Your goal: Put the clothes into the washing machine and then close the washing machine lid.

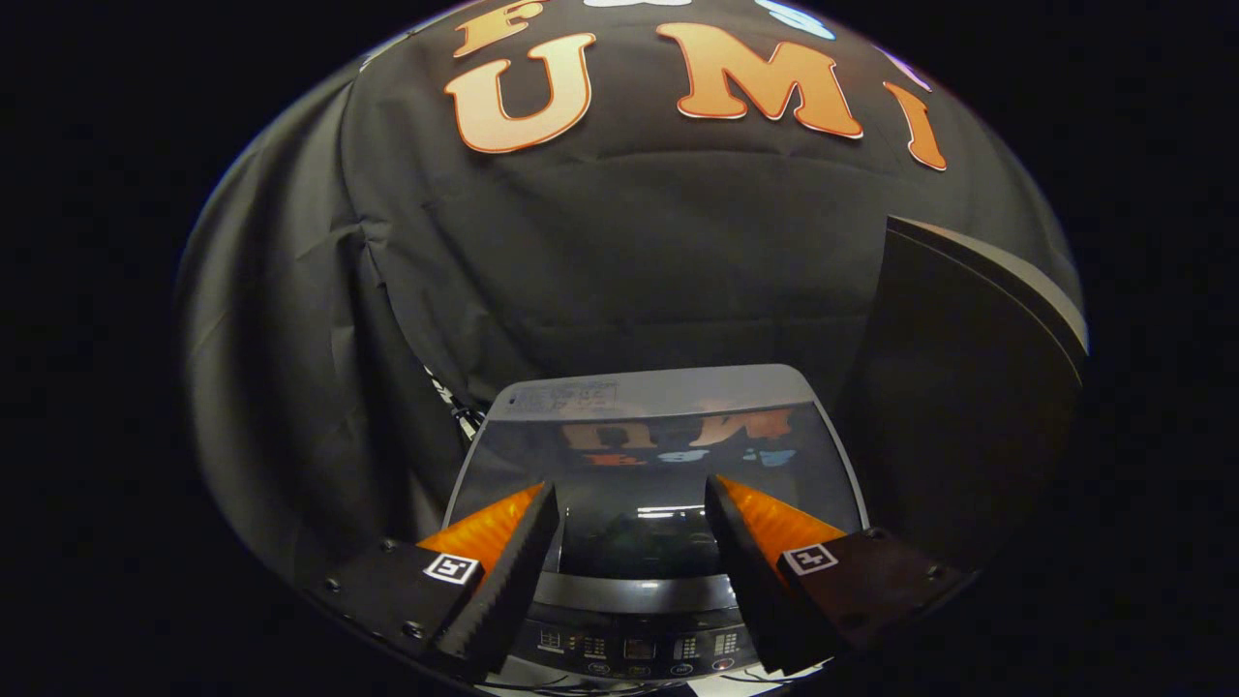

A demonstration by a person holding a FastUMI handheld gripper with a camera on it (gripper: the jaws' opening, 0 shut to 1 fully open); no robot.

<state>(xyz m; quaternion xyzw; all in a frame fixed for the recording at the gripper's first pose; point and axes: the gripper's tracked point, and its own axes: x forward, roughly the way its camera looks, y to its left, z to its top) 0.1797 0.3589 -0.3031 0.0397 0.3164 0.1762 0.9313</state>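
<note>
A top-loading washing machine (653,397) stands below and just ahead of me against the black cloth wall. Its dark glass lid (639,460) lies flat and shut, mirroring the wall behind. The control panel (634,647) with small buttons runs along the machine's near edge, between my fingers. My gripper (631,503) hovers above the lid, open, with nothing between its fingers.
A tall dark panel (968,387) with a pale top edge stands to the right of the machine. Black cloth (600,252) hangs behind and to the left of it.
</note>
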